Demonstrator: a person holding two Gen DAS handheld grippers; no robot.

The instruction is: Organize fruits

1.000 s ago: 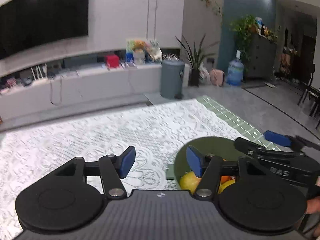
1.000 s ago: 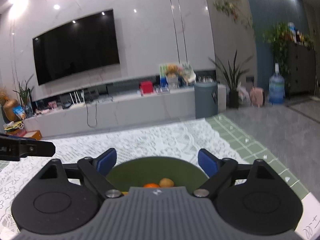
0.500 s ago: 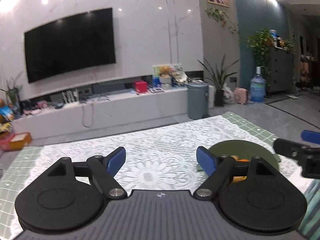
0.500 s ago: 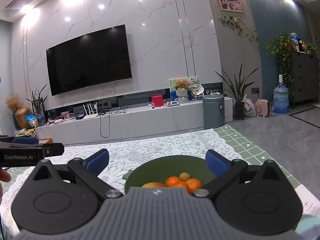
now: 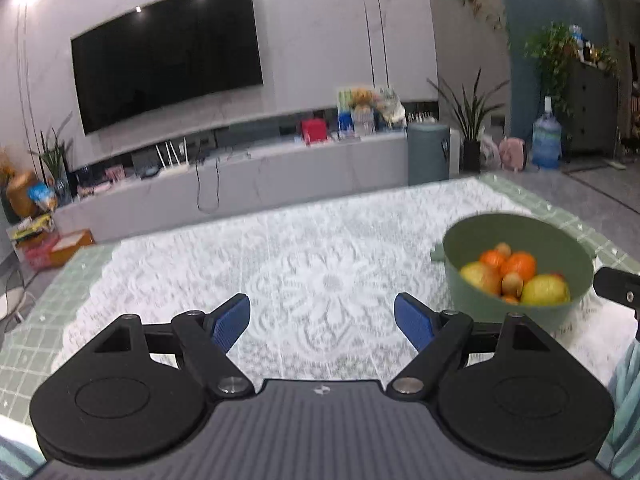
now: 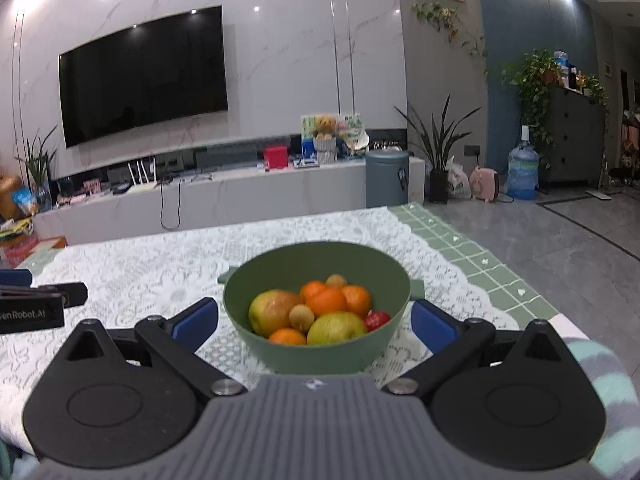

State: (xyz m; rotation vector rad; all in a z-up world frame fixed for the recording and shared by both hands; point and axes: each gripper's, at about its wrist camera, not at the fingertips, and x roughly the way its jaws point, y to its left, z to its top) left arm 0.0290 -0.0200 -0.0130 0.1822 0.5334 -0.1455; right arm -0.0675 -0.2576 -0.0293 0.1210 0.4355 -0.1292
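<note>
A round green plastic bowl [image 6: 316, 344] of oranges, yellow-green apples and small brown fruits stands on the lace-covered surface [image 5: 320, 264]. The right gripper [image 6: 315, 318], jaws wide apart, frames it without touching. The left gripper [image 5: 322, 322], jaws just opened, holds nothing.
</note>
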